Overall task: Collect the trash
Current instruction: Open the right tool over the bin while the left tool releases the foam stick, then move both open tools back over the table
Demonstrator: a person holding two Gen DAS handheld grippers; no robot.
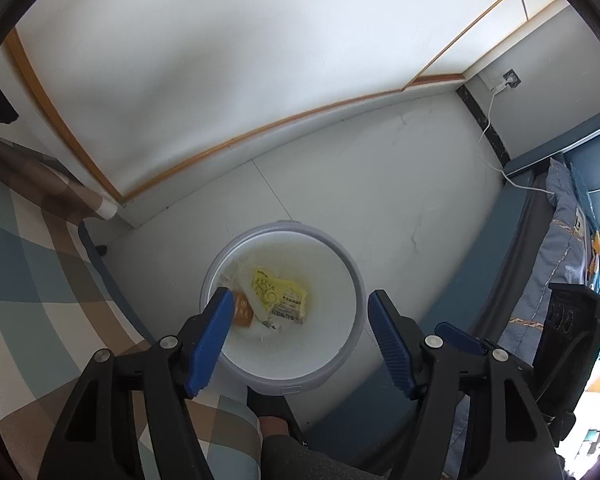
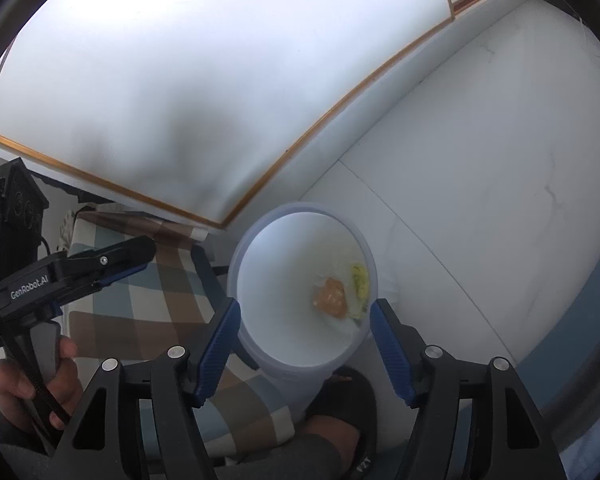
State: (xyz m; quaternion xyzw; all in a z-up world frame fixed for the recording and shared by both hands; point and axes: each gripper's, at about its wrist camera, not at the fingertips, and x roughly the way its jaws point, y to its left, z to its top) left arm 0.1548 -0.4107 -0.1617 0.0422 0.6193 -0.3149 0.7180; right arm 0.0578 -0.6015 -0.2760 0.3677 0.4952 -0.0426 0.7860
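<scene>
Both black grippers w/ blue pads, left [image 1: 300, 320] & right [image 2: 305, 322], hung apart, empty, over round white plastic bin [image 1: 352, 276]; yellow wrapper [image 1: 280, 294] inside. Risk: foot tips bin.

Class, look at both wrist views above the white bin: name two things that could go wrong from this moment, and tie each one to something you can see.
1. The person's sandalled foot stands right against the trash bin; a small step could tip it and spill the yellow wrapper and orange wrapper.
2. Both the left gripper and the right gripper hang open over the bin, close together, so they might collide.
</scene>
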